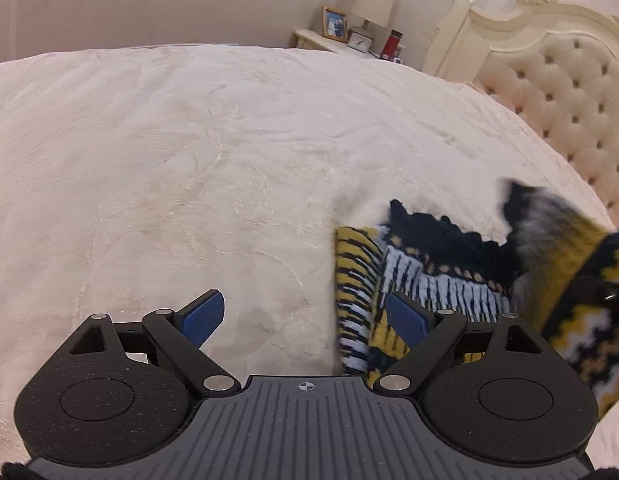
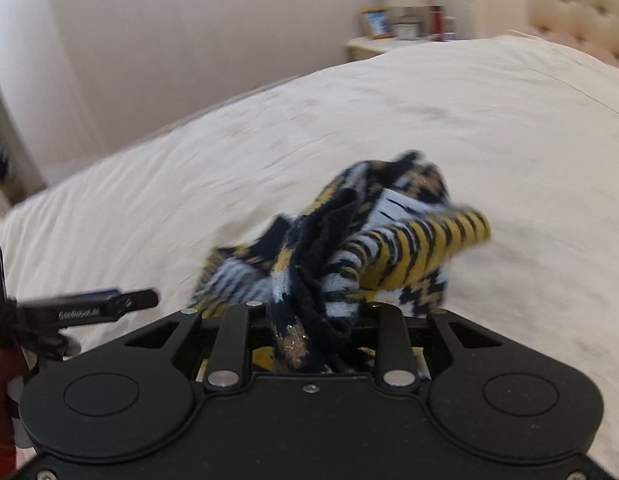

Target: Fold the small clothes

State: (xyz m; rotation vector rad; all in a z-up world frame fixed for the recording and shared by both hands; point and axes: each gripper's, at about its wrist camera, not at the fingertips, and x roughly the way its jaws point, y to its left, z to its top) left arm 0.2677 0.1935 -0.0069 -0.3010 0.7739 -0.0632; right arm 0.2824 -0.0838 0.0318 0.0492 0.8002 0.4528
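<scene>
- Left gripper (image 1: 305, 322), lower centre of its view: jaws spread wide, gripping nothing (bed (image 1: 169, 160) beneath).
- Sweater (image 1: 429, 276), lower right there, hangs bunched.
- Right gripper (image 2: 315, 320): jaws clamped on the sweater (image 2: 349, 240), centre frame.

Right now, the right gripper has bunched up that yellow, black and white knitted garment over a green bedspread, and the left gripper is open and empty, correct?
Not quite: the bedspread is cream, not green, as the right wrist view shows. The rest holds: the right gripper clamps the bunched knitted garment, and the left gripper is open and empty.
</scene>
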